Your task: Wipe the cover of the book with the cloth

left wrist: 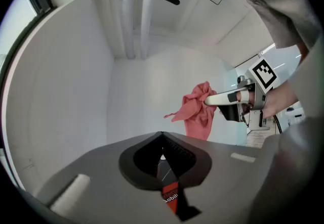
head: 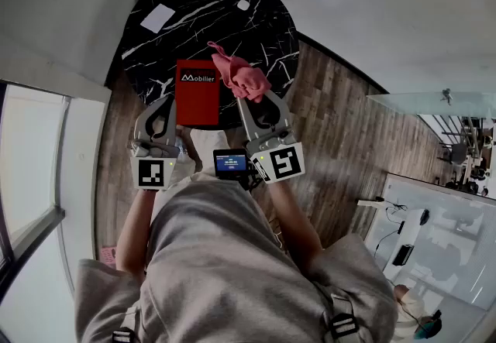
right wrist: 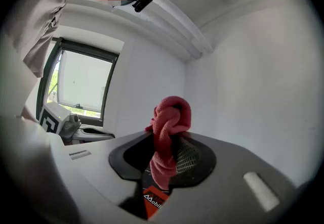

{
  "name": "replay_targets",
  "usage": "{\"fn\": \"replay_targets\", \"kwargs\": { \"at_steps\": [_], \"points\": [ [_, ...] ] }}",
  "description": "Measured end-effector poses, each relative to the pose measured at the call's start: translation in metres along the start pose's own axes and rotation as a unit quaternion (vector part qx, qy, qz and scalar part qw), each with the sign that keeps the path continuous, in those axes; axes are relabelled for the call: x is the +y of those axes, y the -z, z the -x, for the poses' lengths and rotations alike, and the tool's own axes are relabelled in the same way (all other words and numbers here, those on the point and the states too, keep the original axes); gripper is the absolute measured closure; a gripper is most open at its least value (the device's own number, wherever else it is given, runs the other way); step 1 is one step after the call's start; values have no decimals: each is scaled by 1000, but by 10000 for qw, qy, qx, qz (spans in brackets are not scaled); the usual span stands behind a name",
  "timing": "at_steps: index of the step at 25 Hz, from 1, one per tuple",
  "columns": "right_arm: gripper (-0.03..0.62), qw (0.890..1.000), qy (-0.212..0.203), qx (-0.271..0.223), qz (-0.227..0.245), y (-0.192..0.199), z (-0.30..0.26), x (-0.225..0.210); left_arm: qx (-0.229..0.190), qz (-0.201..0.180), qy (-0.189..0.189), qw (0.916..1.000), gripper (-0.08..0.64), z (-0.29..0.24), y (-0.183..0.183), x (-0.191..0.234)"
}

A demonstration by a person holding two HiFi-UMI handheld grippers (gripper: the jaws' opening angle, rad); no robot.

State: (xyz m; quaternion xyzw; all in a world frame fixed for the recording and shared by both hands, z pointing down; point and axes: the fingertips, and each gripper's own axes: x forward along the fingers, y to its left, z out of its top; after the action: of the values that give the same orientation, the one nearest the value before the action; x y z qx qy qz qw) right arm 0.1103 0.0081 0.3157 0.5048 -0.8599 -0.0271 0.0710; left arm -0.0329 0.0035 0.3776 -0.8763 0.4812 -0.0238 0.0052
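A red book (head: 196, 90) with white lettering lies on the near part of the round black marble table (head: 194, 16). A pink cloth (head: 240, 75) hangs bunched from my right gripper (head: 246, 98), whose jaws are shut on it just right of the book. In the right gripper view the cloth (right wrist: 168, 139) fills the gap between the jaws, with the book (right wrist: 154, 201) below. My left gripper (head: 164, 105) is shut with nothing in it, held at the book's left near edge. The left gripper view shows the cloth (left wrist: 197, 110) dangling from the right gripper (left wrist: 210, 99), and a strip of the book (left wrist: 170, 198).
A white card (head: 158, 18) lies at the table's far left and a small white object (head: 243, 5) at its far side. Wooden floor (head: 341, 140) surrounds the table. A window sill (head: 46, 171) is to the left, a glass desk (head: 434, 113) to the right.
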Motion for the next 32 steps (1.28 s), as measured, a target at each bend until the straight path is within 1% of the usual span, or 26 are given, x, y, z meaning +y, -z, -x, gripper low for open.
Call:
{"fn": "replay_targets", "kwargs": {
  "at_steps": [4, 6, 8, 11, 15, 17, 21, 26, 29, 32],
  "points": [
    [485, 9999, 140, -72, -40, -9, 33, -20, 67, -149, 31, 9999, 563, 7, -11, -22],
    [483, 9997, 143, -169, -98, -10, 53, -29, -25, -259, -19, 9997, 563, 14, -21, -36],
    [476, 9994, 36, -303, -185, -10, 73, -34, -136, -393, -148, 9990, 563, 25, -33, -51],
    [471, 9982, -211, -511, -231, -10, 105, -34, -75, -706, -406, 9966, 563, 49, -45, -77],
    [468, 9962, -562, -645, -191, -7, 154, -36, 33, -781, -639, 9949, 563, 78, -58, -124],
    [465, 9954, -638, -695, -134, -2, 179, -35, 177, -778, -731, 9941, 563, 97, -56, -145],
    [467, 9955, -462, -821, -63, 4, 219, -46, 380, -700, -909, 9927, 563, 127, -46, -176],
    [468, 9958, -53, -908, -70, 5, 248, -76, 550, -644, -1004, 9913, 563, 138, -37, -198],
    [469, 9957, 69, -918, -54, 8, 259, -85, 575, -733, -955, 9911, 563, 135, -40, -207],
    [471, 9960, 66, -891, -35, 11, 260, -90, 406, -941, -869, 9909, 563, 131, -49, -212]
  ]
}}
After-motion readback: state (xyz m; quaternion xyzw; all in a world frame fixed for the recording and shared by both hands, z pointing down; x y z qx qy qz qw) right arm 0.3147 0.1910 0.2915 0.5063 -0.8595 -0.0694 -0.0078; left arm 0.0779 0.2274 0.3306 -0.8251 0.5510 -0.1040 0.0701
